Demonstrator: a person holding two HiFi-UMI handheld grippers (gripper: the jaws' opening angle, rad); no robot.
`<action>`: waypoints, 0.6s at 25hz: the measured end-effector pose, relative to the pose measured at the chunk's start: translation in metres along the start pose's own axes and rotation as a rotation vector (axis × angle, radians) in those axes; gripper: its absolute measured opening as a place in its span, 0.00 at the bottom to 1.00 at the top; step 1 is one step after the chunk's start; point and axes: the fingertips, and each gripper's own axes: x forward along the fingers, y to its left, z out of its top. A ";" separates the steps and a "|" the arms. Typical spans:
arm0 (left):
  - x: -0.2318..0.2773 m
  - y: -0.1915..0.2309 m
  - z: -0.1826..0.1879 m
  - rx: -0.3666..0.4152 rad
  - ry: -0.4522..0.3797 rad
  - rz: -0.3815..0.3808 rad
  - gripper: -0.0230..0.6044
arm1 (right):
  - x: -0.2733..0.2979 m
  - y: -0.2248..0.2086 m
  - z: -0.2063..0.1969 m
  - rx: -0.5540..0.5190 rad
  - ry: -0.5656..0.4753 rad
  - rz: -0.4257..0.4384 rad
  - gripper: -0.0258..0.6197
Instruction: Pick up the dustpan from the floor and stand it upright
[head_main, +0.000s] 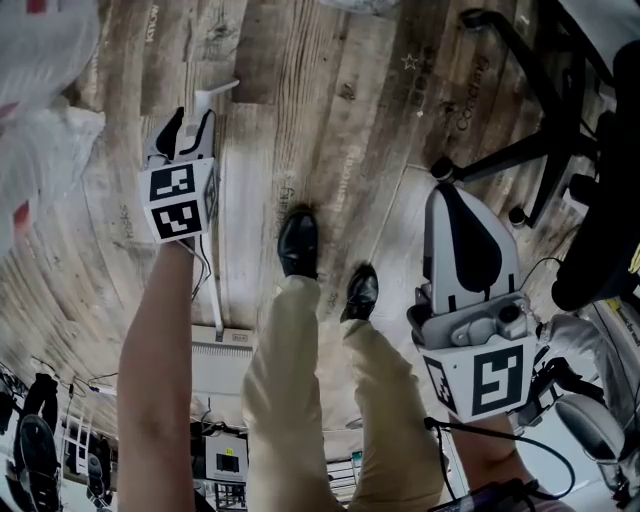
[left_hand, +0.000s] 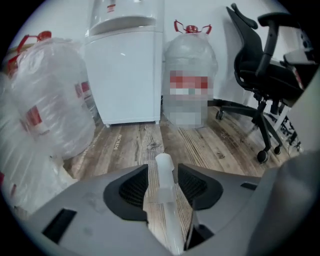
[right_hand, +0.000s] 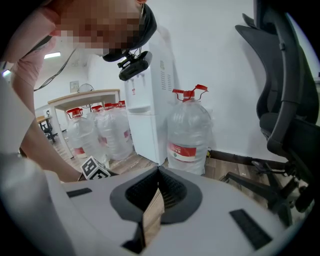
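The dustpan's long white handle (left_hand: 164, 185) runs between the jaws of my left gripper (left_hand: 163, 181), which is shut on it. In the head view the handle's top end (head_main: 217, 94) sticks out past the left gripper (head_main: 190, 122). A thin stretch of the handle continues down toward a pale part (head_main: 222, 342) near the floor, which may be the pan; I cannot tell. My right gripper (head_main: 447, 192) hangs over the wood floor at the right, well away from the handle. Its jaws (right_hand: 159, 172) are shut with nothing in them.
A black office chair (head_main: 530, 130) stands at the right, its wheeled base close to my right gripper. Large water bottles (left_hand: 190, 75) and a white dispenser (left_hand: 125, 70) line the wall, with more bottles (left_hand: 45, 115) at the left. The person's black shoes (head_main: 298, 240) stand between the grippers.
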 end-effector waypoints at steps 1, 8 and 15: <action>0.001 0.001 0.000 -0.008 0.002 -0.009 0.35 | -0.001 0.000 -0.002 0.001 0.003 -0.001 0.04; 0.012 -0.013 -0.016 0.008 0.060 -0.074 0.42 | 0.001 0.002 -0.006 -0.001 0.002 0.008 0.04; 0.026 -0.012 -0.026 0.025 0.098 -0.083 0.44 | 0.000 -0.007 -0.017 -0.003 0.015 -0.002 0.04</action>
